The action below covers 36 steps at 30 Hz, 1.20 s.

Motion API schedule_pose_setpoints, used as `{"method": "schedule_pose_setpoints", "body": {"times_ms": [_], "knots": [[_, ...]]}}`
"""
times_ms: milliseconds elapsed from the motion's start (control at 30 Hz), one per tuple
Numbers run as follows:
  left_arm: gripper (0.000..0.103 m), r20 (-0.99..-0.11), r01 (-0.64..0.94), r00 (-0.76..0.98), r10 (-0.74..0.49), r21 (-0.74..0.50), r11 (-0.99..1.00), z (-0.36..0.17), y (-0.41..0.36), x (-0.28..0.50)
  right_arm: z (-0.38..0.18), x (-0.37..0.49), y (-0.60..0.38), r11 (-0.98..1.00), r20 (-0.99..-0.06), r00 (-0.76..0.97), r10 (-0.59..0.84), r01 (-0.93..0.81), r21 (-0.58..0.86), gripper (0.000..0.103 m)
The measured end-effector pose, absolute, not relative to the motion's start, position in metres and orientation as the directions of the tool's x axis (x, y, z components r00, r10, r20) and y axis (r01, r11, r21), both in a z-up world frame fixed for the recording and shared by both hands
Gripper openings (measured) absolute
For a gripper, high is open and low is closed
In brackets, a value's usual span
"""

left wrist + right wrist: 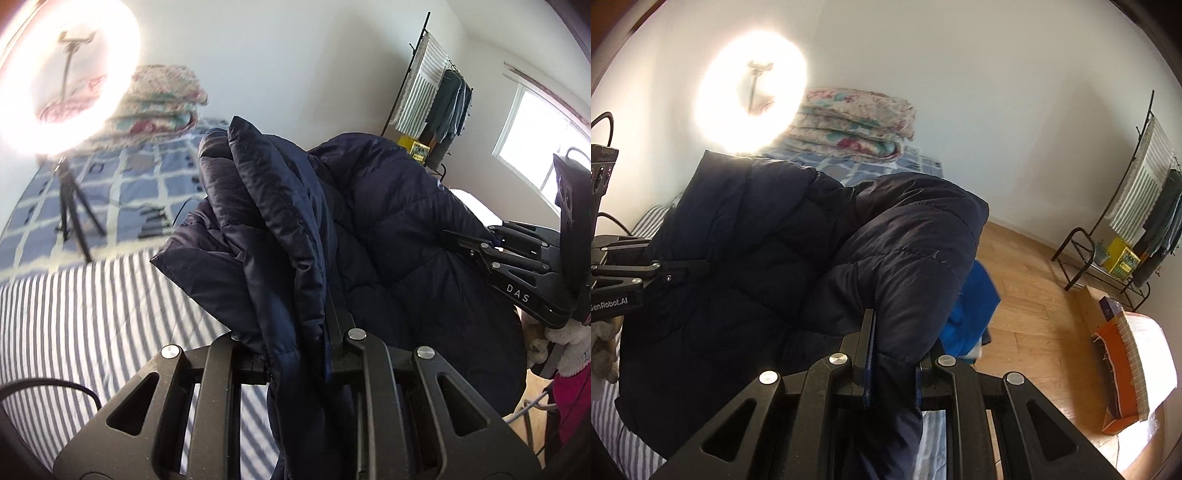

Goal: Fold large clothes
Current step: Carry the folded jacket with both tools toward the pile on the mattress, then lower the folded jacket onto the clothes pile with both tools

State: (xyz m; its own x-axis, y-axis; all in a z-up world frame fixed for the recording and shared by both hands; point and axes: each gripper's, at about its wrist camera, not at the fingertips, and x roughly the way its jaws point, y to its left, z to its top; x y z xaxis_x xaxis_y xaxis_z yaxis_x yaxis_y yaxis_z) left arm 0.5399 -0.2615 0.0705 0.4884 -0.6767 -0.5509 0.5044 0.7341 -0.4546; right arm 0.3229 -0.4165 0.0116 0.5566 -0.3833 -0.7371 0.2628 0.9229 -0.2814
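A dark navy puffer jacket (388, 229) hangs lifted between both grippers above the striped bed (92, 314). My left gripper (295, 354) is shut on a bunched fold of the jacket, which drapes over its fingers and hides the tips. In the right wrist view my right gripper (892, 354) is shut on another padded edge of the jacket (768, 251). The right gripper (476, 247) shows at the right edge of the left wrist view, and the left gripper (694, 267) at the left edge of the right wrist view, both clamped into the fabric.
A ring light on a tripod (70, 85) stands by the bed. Folded floral quilts (857, 122) lie on a blue checked blanket (122, 177). A clothes rack (1145, 206), blue cloth (971, 306), an orange box (1115, 373) and wood floor (1027, 280) are on the right.
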Motion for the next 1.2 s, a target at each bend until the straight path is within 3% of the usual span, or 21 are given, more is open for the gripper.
{"method": "schedule_pose_setpoints", "body": {"times_ms": [600, 867, 900, 1033, 1200], "knots": [[0.017, -0.548, 0.500, 0.513, -0.660, -0.434, 0.749, 0.065, -0.323, 0.691, -0.011, 0.440, -0.535, 0.900, -0.682, 0.588, -0.435, 0.254, -0.355, 0.013], [0.017, -0.617, 0.436, 0.468, -0.633, -0.461, 0.772, 0.011, -0.340, 0.725, -0.066, 0.473, -0.578, 0.914, -0.736, 0.544, -0.403, 0.208, -0.347, 0.013], [0.017, -0.636, 0.536, 0.368, -0.678, -0.451, 0.714, 0.005, -0.339, 0.727, -0.075, 0.475, -0.583, 0.915, -0.744, 0.535, -0.401, 0.207, -0.345, 0.013], [0.017, -0.657, 0.499, 0.336, -0.675, -0.484, 0.719, -0.018, -0.331, 0.738, -0.092, 0.476, -0.609, 0.925, -0.772, 0.512, -0.378, 0.244, -0.291, 0.015], [0.021, -0.676, 0.600, 0.251, -0.693, -0.453, 0.659, -0.021, -0.331, 0.731, -0.104, 0.470, -0.628, 0.926, -0.793, 0.487, -0.365, 0.279, -0.255, 0.023]]}}
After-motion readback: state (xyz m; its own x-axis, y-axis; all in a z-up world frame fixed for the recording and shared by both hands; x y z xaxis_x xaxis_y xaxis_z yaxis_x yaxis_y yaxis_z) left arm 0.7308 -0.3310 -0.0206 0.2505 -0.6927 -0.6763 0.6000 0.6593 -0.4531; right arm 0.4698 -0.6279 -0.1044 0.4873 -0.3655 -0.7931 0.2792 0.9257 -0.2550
